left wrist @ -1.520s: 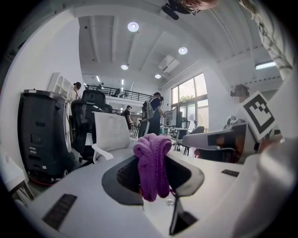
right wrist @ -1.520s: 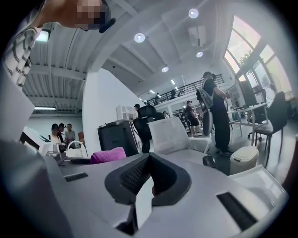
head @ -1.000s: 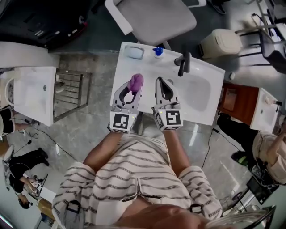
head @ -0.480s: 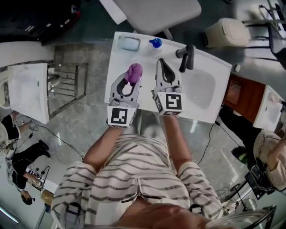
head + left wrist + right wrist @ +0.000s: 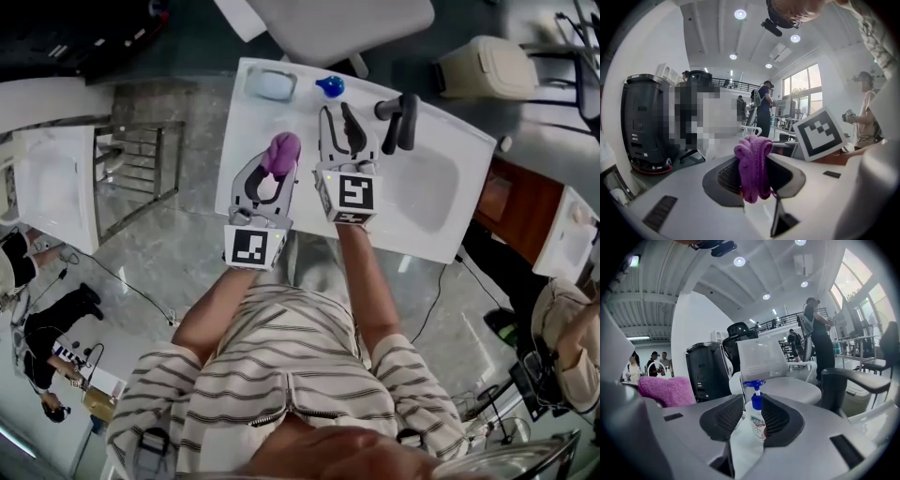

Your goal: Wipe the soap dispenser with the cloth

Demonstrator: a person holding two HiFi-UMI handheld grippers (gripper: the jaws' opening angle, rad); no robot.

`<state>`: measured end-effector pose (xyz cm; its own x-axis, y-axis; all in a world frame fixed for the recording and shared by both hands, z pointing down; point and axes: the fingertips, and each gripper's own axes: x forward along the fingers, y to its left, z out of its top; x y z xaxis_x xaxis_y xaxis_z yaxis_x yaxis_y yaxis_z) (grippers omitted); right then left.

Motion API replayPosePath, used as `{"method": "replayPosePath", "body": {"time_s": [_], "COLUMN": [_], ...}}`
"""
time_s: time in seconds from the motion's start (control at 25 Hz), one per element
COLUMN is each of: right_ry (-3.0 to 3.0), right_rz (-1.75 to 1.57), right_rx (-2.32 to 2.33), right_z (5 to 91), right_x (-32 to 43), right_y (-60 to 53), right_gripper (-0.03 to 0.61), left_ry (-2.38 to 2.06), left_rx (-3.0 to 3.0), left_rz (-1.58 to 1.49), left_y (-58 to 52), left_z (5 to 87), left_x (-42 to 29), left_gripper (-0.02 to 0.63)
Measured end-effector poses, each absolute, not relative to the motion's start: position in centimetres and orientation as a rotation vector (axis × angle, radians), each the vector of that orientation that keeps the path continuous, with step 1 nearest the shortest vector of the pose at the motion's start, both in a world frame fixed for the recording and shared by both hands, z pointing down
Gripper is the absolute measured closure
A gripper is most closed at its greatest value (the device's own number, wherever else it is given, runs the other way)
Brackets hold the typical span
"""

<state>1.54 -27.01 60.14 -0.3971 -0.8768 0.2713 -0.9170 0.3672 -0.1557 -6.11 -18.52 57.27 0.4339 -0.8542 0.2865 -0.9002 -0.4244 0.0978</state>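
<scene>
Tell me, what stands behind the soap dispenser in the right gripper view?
A white office chair stands behind the soap dispenser. Its legs are covered and cannot be seen.

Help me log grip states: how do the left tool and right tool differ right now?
The left tool is shut on the purple cloth; the right tool's jaws are opening, with the soap dispenser showing in their gap, ungripped. The right tool reaches farther across the counter toward it; the left tool sits farther back. Both carry a marker cube.
</scene>
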Motion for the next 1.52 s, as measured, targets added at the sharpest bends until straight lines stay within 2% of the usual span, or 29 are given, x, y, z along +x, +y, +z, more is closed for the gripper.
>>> {"method": "replayPosePath", "body": {"time_s": [0.24, 0.8, 1.04, 1.52], "right_ry": [-2.46, -2.389, -2.351, -2.382], "right_rz": [0.396, 0.341, 0.299, 0.321], "right_rx": [1.642, 1.675, 1.679, 1.684], "right_z": [61.4, 62.8, 62.7, 61.1], "right_x": [0.8, 1.5, 1.7, 2.4], "right_y": [-28.4, -30.5, -31.3, -30.4], "right_gripper": [0.408, 0.413, 0.459, 0.448], "left_ry": [-1.544, -1.575, -1.581, -1.59], "left_rx": [2.435, 2.391, 2.377, 2.392], "left_rz": [0.263, 0.255, 0.265, 0.261], "left_y": [-18.8, -18.9, -18.9, -18.3], "left_z": [57.9, 58.9, 59.0, 58.1], "left_x": [-6.3, -7.2, -7.8, -7.9], "left_gripper": [0.485, 0.485, 0.485, 0.485]}}
